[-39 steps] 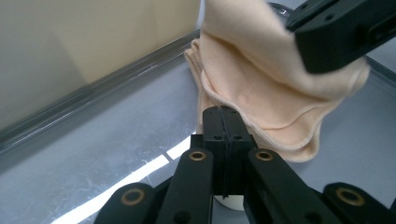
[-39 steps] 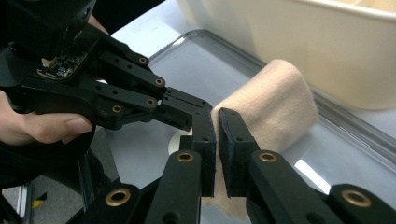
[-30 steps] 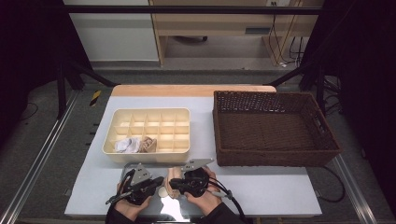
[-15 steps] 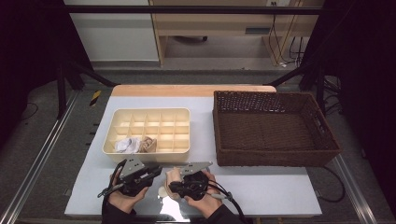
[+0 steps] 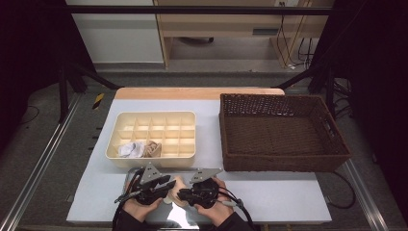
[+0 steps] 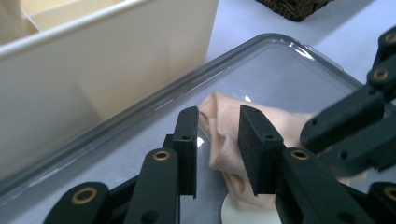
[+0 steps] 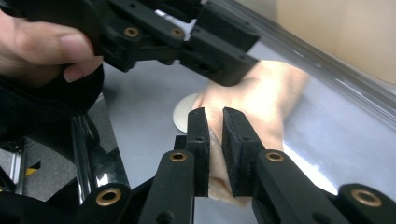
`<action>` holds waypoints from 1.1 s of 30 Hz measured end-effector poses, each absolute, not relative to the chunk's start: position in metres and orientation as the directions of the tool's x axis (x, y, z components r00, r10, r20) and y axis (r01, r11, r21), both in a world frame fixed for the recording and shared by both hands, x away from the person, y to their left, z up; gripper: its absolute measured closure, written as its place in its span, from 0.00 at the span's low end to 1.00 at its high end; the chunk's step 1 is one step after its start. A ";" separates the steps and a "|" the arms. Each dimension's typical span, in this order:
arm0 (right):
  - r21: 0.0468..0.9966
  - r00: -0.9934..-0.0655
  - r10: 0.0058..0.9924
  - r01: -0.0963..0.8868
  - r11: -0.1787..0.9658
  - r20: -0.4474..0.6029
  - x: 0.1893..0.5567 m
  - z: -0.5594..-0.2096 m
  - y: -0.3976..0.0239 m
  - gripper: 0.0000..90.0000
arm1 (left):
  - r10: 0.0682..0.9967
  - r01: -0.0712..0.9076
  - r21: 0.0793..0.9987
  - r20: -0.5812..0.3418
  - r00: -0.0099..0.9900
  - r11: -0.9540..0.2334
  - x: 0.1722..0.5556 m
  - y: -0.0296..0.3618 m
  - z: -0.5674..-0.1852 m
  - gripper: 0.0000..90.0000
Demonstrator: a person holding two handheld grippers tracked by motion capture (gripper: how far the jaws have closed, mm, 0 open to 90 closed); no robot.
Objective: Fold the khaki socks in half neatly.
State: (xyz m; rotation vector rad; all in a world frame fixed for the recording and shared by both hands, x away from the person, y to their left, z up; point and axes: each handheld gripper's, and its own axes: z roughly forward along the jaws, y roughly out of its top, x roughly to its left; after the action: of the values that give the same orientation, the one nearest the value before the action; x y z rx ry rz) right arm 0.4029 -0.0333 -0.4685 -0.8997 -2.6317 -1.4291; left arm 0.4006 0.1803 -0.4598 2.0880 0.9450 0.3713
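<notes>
Grey table (image 5: 288, 202) from above: cream box (image 5: 150, 162) ahead on the left, wicker basket (image 5: 284, 163) ahead on the right, both hands low at the near edge. My left gripper (image 5: 168, 185) and right gripper (image 5: 183, 194) sit tip to tip, almost touching. What lies between them is too small to read from up here.

Left gripper view now: a clear tray (image 6: 280, 70) lies just beside the box wall, and a beige sock (image 6: 219, 126) rests flat in it. My left jaws have just been opening and stand released, straddling the sock's near end. There is a gap on one side, and the other pad is at most brushing the cloth. The sock's long axis runs off to the right, straight toward my other gripper.

Right gripper view: these jaws are clenched on a thin fold of the sock, the cloth pinched between the pads. From here the sock stretches away, up and right, towards the tray rim. The left gripper hangs over that far end.

So the sock lies end to end between my two hands, and the right alone holds it. I reckon the next lift falls to the right hand.
</notes>
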 end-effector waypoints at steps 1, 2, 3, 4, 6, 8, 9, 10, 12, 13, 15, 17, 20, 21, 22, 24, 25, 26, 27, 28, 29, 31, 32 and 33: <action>0.765 -0.831 0.484 0.493 0.415 0.273 0.403 -0.468 -0.036 0.90 | 0.733 0.499 0.767 -0.055 0.678 -0.404 0.400 0.180 -0.460 0.75; 0.765 -0.828 0.492 0.494 0.415 0.268 0.403 -0.467 -0.038 0.90 | 0.732 0.500 0.767 -0.057 0.679 -0.403 0.399 0.180 -0.460 0.75; 0.765 -0.826 0.495 0.495 0.412 0.268 0.403 -0.467 -0.041 0.90 | 0.732 0.501 0.767 -0.060 0.678 -0.401 0.398 0.180 -0.460 0.75; 0.763 -0.821 0.506 0.499 0.411 0.264 0.403 -0.466 -0.044 0.90 | 0.732 0.504 0.767 -0.067 0.678 -0.397 0.397 0.180 -0.461 0.75; 0.766 -0.809 0.528 0.503 0.399 0.257 0.404 -0.465 -0.049 0.90 | 0.730 0.507 0.768 -0.076 0.679 -0.392 0.394 0.179 -0.461 0.72; 0.769 -0.796 0.552 0.508 0.388 0.247 0.406 -0.464 -0.054 0.89 | 0.730 0.505 0.770 -0.076 0.679 -0.390 0.390 0.177 -0.462 0.70; 0.771 -0.789 0.563 0.511 0.380 0.245 0.407 -0.464 -0.057 0.89 | 0.732 0.506 0.771 -0.076 0.677 -0.387 0.389 0.176 -0.462 0.68; 0.772 -0.783 0.572 0.514 0.374 0.244 0.407 -0.464 -0.058 0.89 | 0.735 0.503 0.771 -0.067 0.674 -0.390 0.387 0.175 -0.463 0.66; 0.780 -0.773 0.584 0.516 0.355 0.246 0.408 -0.461 -0.061 0.89 | 0.744 0.507 0.772 -0.067 0.665 -0.383 0.385 0.173 -0.463 0.63; 0.784 -0.770 0.590 0.515 0.346 0.245 0.407 -0.460 -0.062 0.89 | 0.748 0.508 0.773 -0.065 0.661 -0.381 0.384 0.172 -0.463 0.62; 0.795 -0.765 0.597 0.508 0.330 0.241 0.407 -0.456 -0.064 0.90 | 0.755 0.512 0.773 -0.064 0.652 -0.376 0.384 0.171 -0.464 0.60; 0.801 -0.763 0.600 0.505 0.321 0.240 0.406 -0.454 -0.066 0.89 | 0.756 0.513 0.773 -0.067 0.651 -0.373 0.384 0.171 -0.464 0.59; 0.791 -0.763 0.602 0.511 0.337 0.235 0.404 -0.457 -0.067 0.89 | 0.758 0.515 0.772 -0.067 0.649 -0.372 0.384 0.172 -0.465 0.57; 0.781 -0.766 0.599 0.515 0.353 0.233 0.402 -0.462 -0.068 0.89 | 0.758 0.516 0.773 -0.071 0.648 -0.369 0.384 0.172 -0.465 0.56; 0.776 -0.767 0.598 0.516 0.362 0.231 0.401 -0.464 -0.068 0.89 | 0.756 0.518 0.773 -0.077 0.650 -0.367 0.385 0.172 -0.465 0.55; 0.770 -0.766 0.598 0.523 0.366 0.235 0.399 -0.470 -0.068 0.89 | 0.753 0.523 0.775 -0.095 0.651 -0.355 0.387 0.174 -0.465 0.53; 0.770 -0.767 0.596 0.522 0.365 0.238 0.398 -0.471 -0.068 0.89 | 0.748 0.523 0.776 -0.102 0.656 -0.352 0.388 0.175 -0.465 0.52; 0.771 -0.766 0.597 0.524 0.363 0.239 0.398 -0.470 -0.069 0.89 | 0.748 0.523 0.779 -0.108 0.655 -0.345 0.389 0.176 -0.464 0.51; 0.772 -0.765 0.593 0.527 0.355 0.250 0.398 -0.469 -0.070 0.89 | 0.747 0.521 0.782 -0.111 0.656 -0.342 0.390 0.177 -0.464 0.49; 0.774 -0.764 0.592 0.529 0.348 0.256 0.398 -0.468 -0.071 0.90 | 0.747 0.521 0.782 -0.111 0.656 -0.342 0.390 0.177 -0.464 0.47; 0.777 -0.761 0.594 0.530 0.339 0.260 0.399 -0.467 -0.072 0.91 | 0.745 0.531 0.778 -0.127 0.655 -0.335 0.391 0.178 -0.464 0.45; 0.772 -0.758 0.597 0.536 0.341 0.262 0.399 -0.468 -0.072 0.93 | 0.738 0.543 0.771 -0.146 0.659 -0.333 0.393 0.179 -0.466 0.43; 0.766 -0.755 0.599 0.543 0.345 0.266 0.399 -0.470 -0.072 0.94 | 0.731 0.549 0.765 -0.156 0.664 -0.335 0.393 0.179 -0.467 0.41; 0.759 -0.756 0.598 0.546 0.354 0.266 0.399 -0.471 -0.071 0.95 | 0.727 0.553 0.762 -0.164 0.667 -0.336 0.393 0.179 -0.468 0.40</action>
State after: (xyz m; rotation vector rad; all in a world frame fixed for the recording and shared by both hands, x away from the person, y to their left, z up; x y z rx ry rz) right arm 0.3988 -0.0711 -0.4713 -1.1129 -2.6310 -1.4384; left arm 0.3927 0.1789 -0.4678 2.0320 0.9895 0.2593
